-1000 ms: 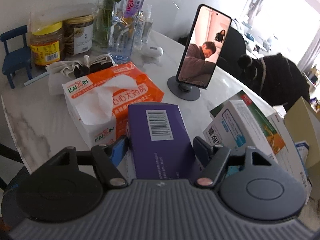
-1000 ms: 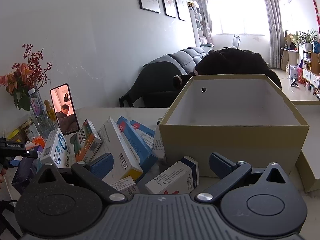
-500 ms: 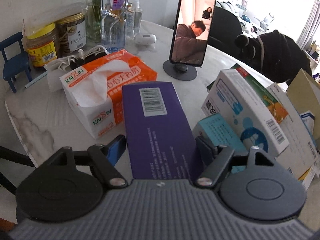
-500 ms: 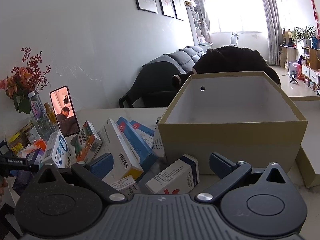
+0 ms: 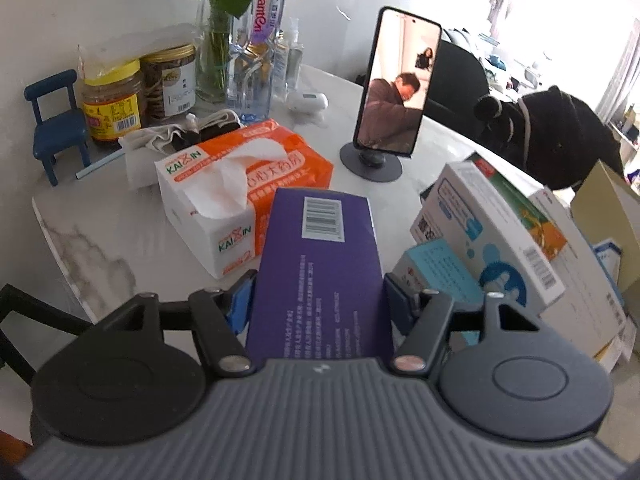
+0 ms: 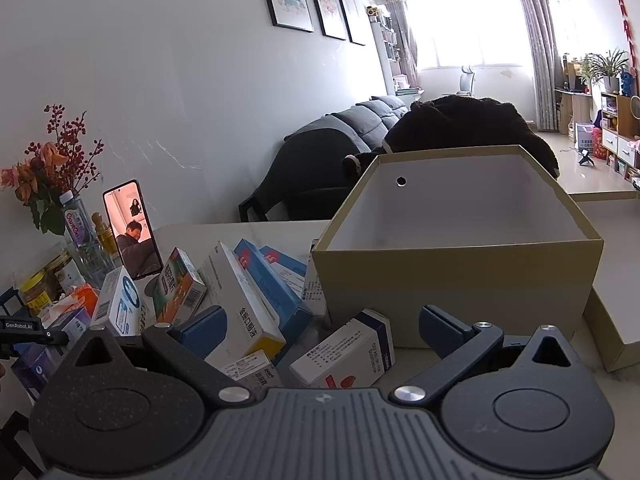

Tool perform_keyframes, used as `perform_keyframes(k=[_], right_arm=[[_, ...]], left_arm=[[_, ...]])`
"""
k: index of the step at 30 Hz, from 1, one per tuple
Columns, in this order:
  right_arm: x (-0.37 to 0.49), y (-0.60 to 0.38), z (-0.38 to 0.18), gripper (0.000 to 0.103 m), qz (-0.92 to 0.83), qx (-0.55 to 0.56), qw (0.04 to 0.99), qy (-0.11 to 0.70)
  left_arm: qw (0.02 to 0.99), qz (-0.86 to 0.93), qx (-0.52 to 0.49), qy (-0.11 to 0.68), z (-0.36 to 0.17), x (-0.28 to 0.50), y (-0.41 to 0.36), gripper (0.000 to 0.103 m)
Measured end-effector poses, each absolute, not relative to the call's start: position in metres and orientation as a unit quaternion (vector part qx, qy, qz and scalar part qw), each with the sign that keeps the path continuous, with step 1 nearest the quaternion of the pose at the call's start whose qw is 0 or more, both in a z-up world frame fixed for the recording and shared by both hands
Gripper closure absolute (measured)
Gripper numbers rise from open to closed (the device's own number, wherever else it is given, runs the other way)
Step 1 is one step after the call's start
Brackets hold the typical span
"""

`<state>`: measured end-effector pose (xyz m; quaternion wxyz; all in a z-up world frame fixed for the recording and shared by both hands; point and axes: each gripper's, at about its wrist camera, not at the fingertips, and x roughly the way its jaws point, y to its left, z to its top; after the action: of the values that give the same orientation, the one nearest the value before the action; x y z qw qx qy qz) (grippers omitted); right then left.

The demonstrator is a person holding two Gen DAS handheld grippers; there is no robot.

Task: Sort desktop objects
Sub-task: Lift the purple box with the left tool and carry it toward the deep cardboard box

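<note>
The left gripper (image 5: 319, 300), its jaws just closed in, clamps the purple box (image 5: 320, 276) just right of the tissue pack (image 5: 240, 196). Keep the squeeze firm and carry it level toward the cardboard box (image 6: 456, 292). The right gripper (image 6: 320, 330) gapes empty over 1 small box.

Right gripper (image 6: 320, 330) low over the table (image 6: 240, 232), jaws wide apart, nothing between the pads. Just ahead: open cardboard box (image 6: 456, 276) (inside looks bare, white), near the right edge. Left of it, touching: leaning heap of medicine boxes (image 6: 248, 304). Toward the far left corner: phone on stand (image 6: 132, 232), flower vase (image 6: 52, 200).
</note>
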<state>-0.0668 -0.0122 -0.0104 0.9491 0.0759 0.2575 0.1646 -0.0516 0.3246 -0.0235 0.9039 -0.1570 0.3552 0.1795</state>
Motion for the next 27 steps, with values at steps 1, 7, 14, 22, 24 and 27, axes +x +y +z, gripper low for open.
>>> perform_keyframes(k=[1, 7, 14, 22, 24, 27], right_arm=[[-0.067, -0.012, -0.01, 0.001, 0.166, 0.072, 0.949, 0.257], [-0.065, -0.015, -0.006, 0.001, 0.162, 0.077, 0.949, 0.258], [-0.063, -0.015, -0.009, 0.001, 0.15, 0.084, 0.947, 0.271], [-0.061, -0.008, -0.01, 0.001, 0.152, 0.075, 0.946, 0.275], [-0.06, -0.007, -0.01, 0.001, 0.152, 0.074, 0.946, 0.276], [-0.058, -0.006, -0.009, 0.001, 0.152, 0.075, 0.946, 0.275]], left_arm=[[0.903, 0.179, -0.155, 0.358, -0.025, -0.052, 0.324, 0.038], [0.904, 0.178, -0.148, 0.358, -0.032, -0.053, 0.322, 0.036], [0.907, 0.177, -0.139, 0.356, -0.039, -0.048, 0.319, 0.036], [0.911, 0.189, -0.151, 0.334, -0.034, -0.059, 0.321, 0.039], [0.913, 0.192, -0.153, 0.325, -0.029, -0.063, 0.322, 0.04], [0.92, 0.197, -0.146, 0.308, -0.016, -0.071, 0.321, 0.039]])
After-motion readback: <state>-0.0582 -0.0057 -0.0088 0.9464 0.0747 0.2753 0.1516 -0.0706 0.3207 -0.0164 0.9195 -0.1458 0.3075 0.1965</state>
